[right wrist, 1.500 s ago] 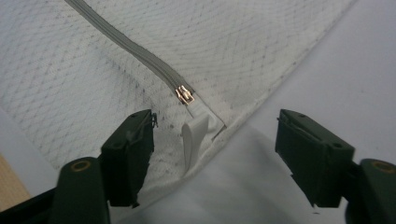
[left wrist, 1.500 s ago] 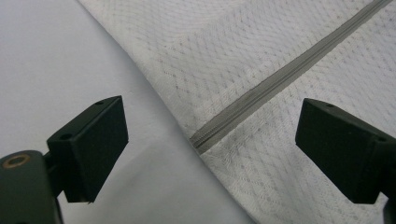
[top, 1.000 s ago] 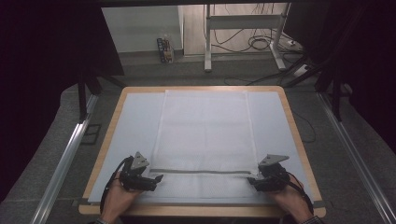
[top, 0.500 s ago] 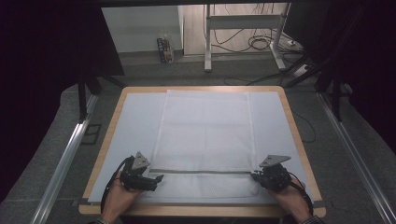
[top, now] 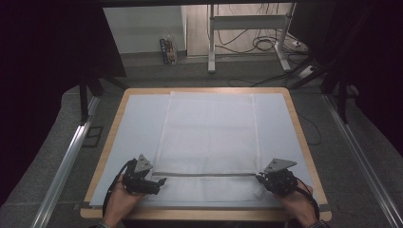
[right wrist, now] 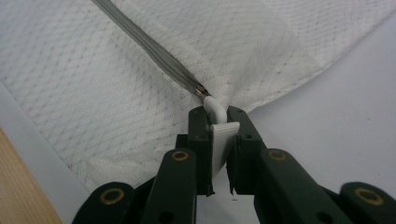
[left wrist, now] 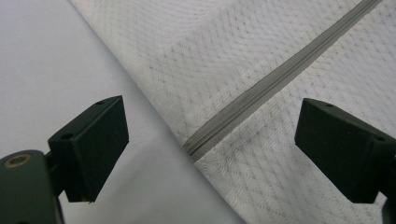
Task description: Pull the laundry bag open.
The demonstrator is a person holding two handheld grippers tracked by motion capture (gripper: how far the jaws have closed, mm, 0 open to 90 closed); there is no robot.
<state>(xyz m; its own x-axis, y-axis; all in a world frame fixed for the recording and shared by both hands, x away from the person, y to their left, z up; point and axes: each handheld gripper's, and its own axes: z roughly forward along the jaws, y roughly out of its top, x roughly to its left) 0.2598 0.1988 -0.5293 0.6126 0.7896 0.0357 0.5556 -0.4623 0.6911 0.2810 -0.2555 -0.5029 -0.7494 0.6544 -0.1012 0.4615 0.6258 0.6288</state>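
A white mesh bag (top: pixel 209 137) lies flat on the pale mat (top: pixel 138 123), with a grey zipper (top: pixel 204 174) running across near its front edge. My left gripper (top: pixel 160 181) sits at the zipper's left end. In the left gripper view my left gripper (left wrist: pixel 215 140) is open wide, with the zipper's closed end (left wrist: pixel 191 150) between the jaws and untouched. My right gripper (top: pixel 260 178) is at the zipper's right end. In the right gripper view my right gripper (right wrist: pixel 218 114) is shut on the white zipper pull tab (right wrist: pixel 219 140), and the grey zipper (right wrist: pixel 154 51) runs away from it.
The mat covers a wooden table (top: pixel 304 142) with a raised rim. Metal rails (top: pixel 66 166) run along both sides on the grey floor. A desk frame (top: pixel 211 42) and cables (top: pixel 266 45) stand beyond the far edge.
The right gripper has crept slightly right and toward the front edge. The left gripper has stayed where it was.
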